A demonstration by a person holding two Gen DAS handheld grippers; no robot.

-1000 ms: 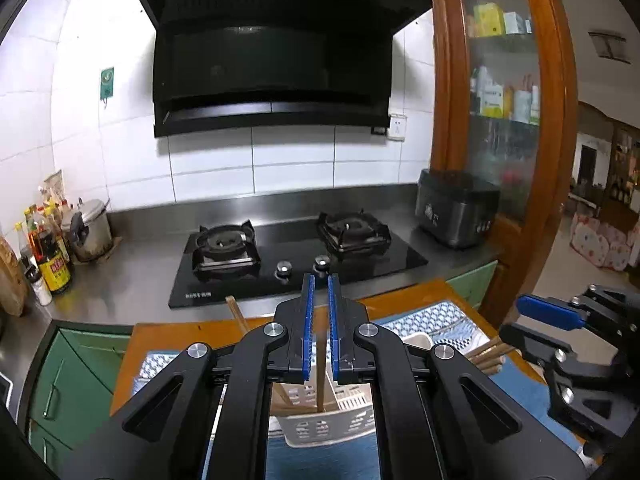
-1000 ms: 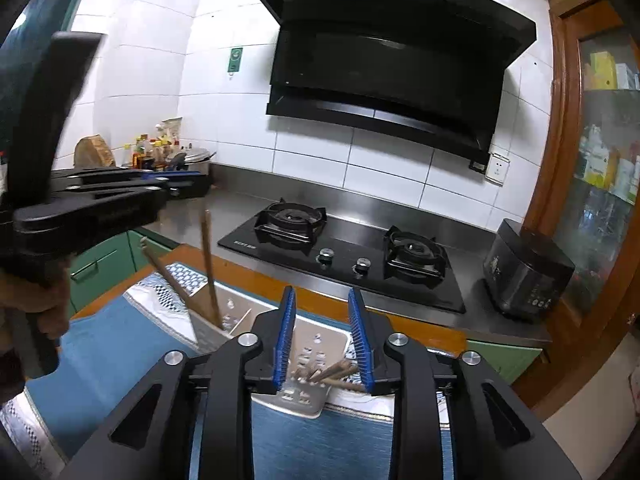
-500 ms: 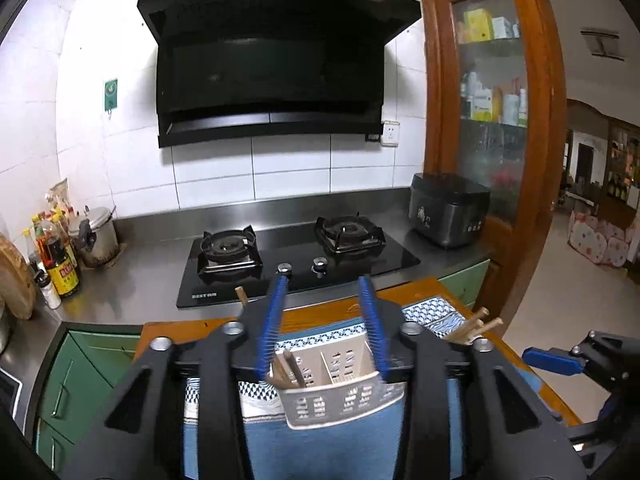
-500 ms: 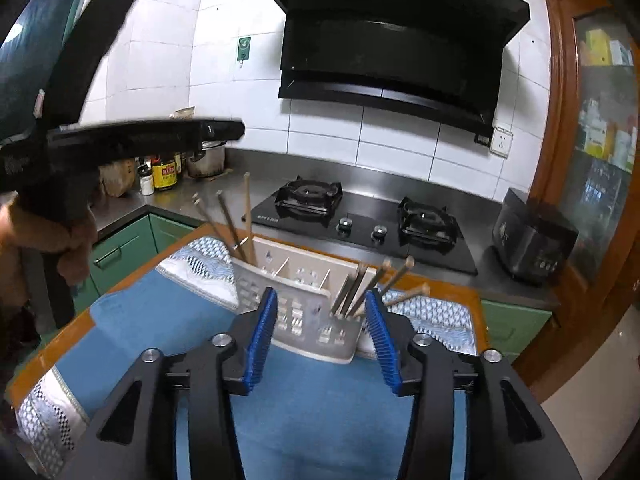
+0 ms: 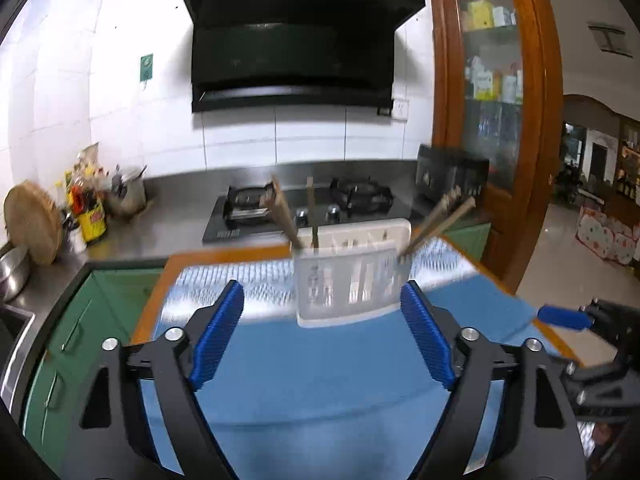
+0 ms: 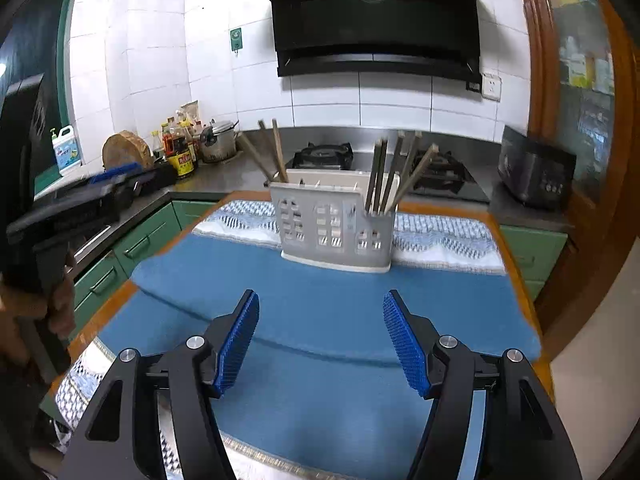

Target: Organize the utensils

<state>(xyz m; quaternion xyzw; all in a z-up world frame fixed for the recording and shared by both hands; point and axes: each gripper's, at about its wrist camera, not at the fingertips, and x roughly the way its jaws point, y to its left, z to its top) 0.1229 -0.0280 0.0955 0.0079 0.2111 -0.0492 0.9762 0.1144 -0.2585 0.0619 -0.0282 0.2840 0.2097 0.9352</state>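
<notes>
Both grippers, left [image 5: 322, 336] and right [image 6: 320, 340], spread wide, empty. Utensil holder [image 6: 334, 226] w/ chopsticks [image 6: 394, 174] upright on blue cloth [image 6: 320, 300], ahead of both, apart.

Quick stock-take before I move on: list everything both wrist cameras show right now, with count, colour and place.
utensil holder: one, pale grey, far end of the mat
chopsticks: several, brown, standing in the holder's left and right ends; exact count unclear
mat: one, blue with white patterned ends, on the wooden table
gas stove: one, black, two burners, on the counter
range hood: one, black, on the wall
cooker: one, dark, counter right
sauce bottles: several, counter left
pot: one, steel, beside the bottles
left gripper: open, empty
right gripper: open, empty
</notes>
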